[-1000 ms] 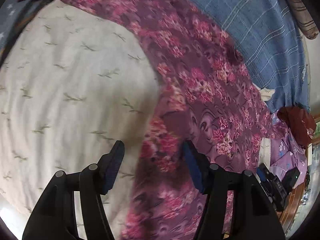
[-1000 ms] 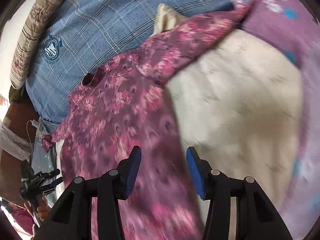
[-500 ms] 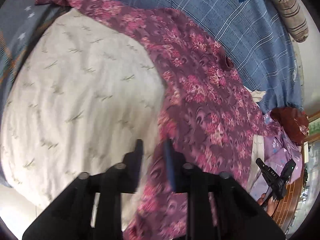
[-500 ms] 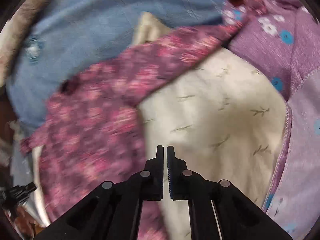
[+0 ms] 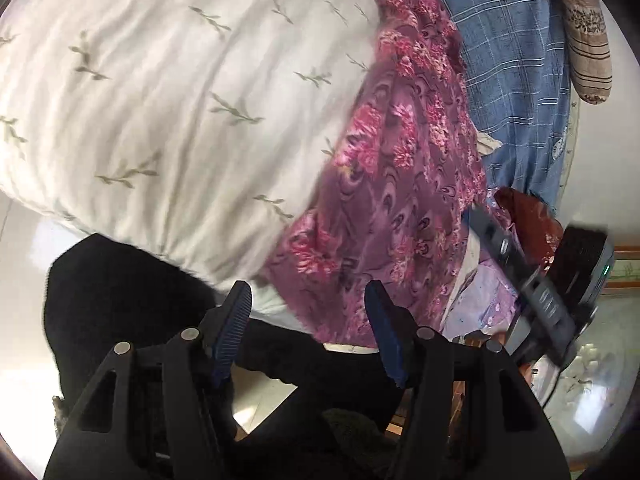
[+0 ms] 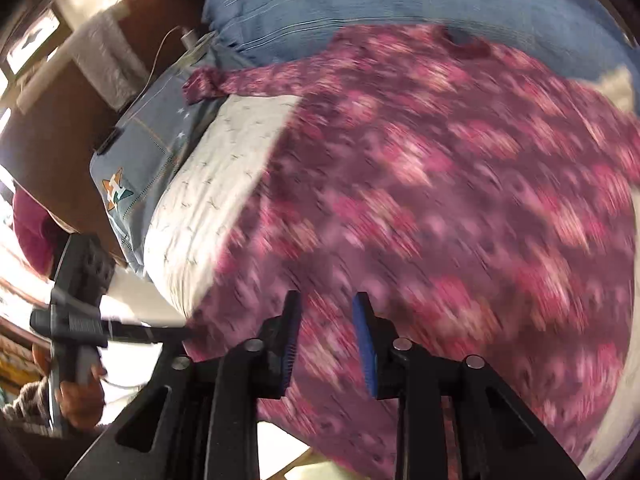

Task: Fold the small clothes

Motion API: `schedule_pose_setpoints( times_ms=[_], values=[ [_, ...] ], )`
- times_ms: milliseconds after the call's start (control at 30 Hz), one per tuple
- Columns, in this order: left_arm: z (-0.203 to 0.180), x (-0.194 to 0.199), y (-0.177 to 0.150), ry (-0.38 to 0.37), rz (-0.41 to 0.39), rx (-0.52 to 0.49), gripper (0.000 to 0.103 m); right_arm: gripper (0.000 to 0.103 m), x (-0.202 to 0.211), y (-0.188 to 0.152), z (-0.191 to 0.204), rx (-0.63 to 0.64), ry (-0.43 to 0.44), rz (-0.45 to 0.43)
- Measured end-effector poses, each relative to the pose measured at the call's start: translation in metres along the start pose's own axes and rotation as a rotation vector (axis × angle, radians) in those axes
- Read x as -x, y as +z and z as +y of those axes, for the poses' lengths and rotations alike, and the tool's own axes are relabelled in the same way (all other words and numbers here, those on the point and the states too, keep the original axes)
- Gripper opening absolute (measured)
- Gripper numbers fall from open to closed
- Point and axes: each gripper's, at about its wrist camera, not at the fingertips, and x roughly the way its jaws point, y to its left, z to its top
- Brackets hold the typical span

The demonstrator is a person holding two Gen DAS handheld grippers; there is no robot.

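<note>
A purple garment with pink flowers (image 5: 392, 168) lies spread over a white leaf-print quilt (image 5: 168, 92) on the bed. My left gripper (image 5: 308, 328) is open and empty, just off the garment's near hem at the bed's edge. In the right wrist view the same garment (image 6: 440, 184) is blurred and fills most of the frame. My right gripper (image 6: 326, 340) is open and empty, just above the garment near its hem. The other gripper (image 6: 76, 312) shows at the lower left there.
A blue checked sheet (image 5: 516, 64) covers the bed beyond the garment, with a striped bolster (image 5: 584, 40) at the far edge. A lilac flowered cloth (image 5: 484, 304) and a dark red cloth (image 5: 528, 216) lie to the right. A wooden headboard (image 6: 52, 128) stands at the left.
Both grippers were shut on the garment's hem half a second ago and have opened. They have drawn back toward the near edge of the bed, and the right view has swung left.
</note>
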Motion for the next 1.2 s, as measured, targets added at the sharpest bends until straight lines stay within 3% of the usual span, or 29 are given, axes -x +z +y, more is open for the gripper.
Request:
schedule_pose_setpoints(
  times_ms=[67,100,133,200,333,367,400,433,467,500,600,633,667,733,767,833,900,967,1067,1100,1200],
  values=[
    [-0.004,-0.005,0.002,-0.019,-0.011,0.003,0.055,0.048,-0.009,0.029,0.017,0.025,-0.038,-0.011],
    [-0.004,-0.006,0.004,-0.017,-0.024,0.002,0.048,0.052,-0.015,0.043,0.025,0.038,-0.047,-0.012],
    [-0.004,-0.007,0.005,-0.019,-0.034,0.001,0.03,0.056,-0.022,0.058,0.034,0.044,-0.059,-0.017],
    [-0.004,-0.009,0.008,-0.015,-0.035,0.002,0.013,0.058,-0.048,0.092,0.054,0.063,-0.09,-0.005],
    [-0.01,-0.002,0.007,-0.001,-0.085,-0.038,0.007,0.059,-0.115,0.135,0.078,0.073,-0.219,0.079],
    [-0.012,0.004,0.005,0.003,-0.107,-0.053,0.007,0.051,-0.132,0.14,0.079,0.079,-0.279,0.118],
    [-0.015,0.01,0.003,-0.004,-0.126,-0.07,0.006,0.032,-0.148,0.144,0.08,0.091,-0.32,0.159],
    [-0.019,0.018,0.0,-0.011,-0.146,-0.087,0.006,0.006,-0.154,0.146,0.082,0.105,-0.327,0.175],
    [-0.023,0.03,-0.006,-0.028,-0.177,-0.114,0.006,0.005,-0.15,0.152,0.083,0.099,-0.284,0.156],
    [-0.028,0.042,-0.013,-0.046,-0.217,-0.158,0.006,0.005,-0.137,0.157,0.082,0.064,-0.18,0.108],
    [-0.036,0.049,-0.028,0.008,-0.247,-0.257,0.006,0.001,-0.092,0.165,0.059,-0.028,0.218,-0.072],
    [-0.032,0.044,-0.027,0.03,-0.227,-0.25,0.006,0.0,-0.092,0.164,0.05,-0.053,0.327,-0.07],
    [-0.024,0.037,-0.025,0.056,-0.192,-0.215,0.006,0.001,-0.103,0.163,0.04,-0.088,0.329,-0.037],
    [-0.004,0.031,-0.017,0.052,-0.145,-0.12,0.006,0.008,-0.13,0.156,0.03,-0.117,0.132,0.053],
    [0.003,0.035,-0.016,0.054,-0.15,-0.105,0.006,0.008,-0.142,0.151,0.027,-0.109,0.085,0.102],
    [0.008,0.048,-0.017,0.054,-0.174,-0.119,0.007,0.008,-0.135,0.141,0.022,-0.119,0.136,0.082],
    [0.007,0.066,-0.021,0.084,-0.212,-0.18,0.008,0.008,-0.097,0.13,0.011,-0.13,0.184,0.003],
    [0.002,0.081,-0.021,0.117,-0.25,-0.239,0.01,0.024,-0.058,0.116,-0.007,-0.117,0.149,-0.057],
    [-0.009,0.097,-0.018,0.177,-0.32,-0.296,0.025,0.044,0.003,0.089,-0.058,-0.156,0.012,-0.15],
    [-0.012,0.1,-0.011,0.198,-0.34,-0.303,0.034,0.044,0.024,0.076,-0.085,-0.2,-0.047,-0.178],
    [-0.031,0.098,0.013,0.211,-0.339,-0.314,0.043,0.044,0.083,0.041,-0.178,-0.386,-0.21,-0.237]
  ],
)
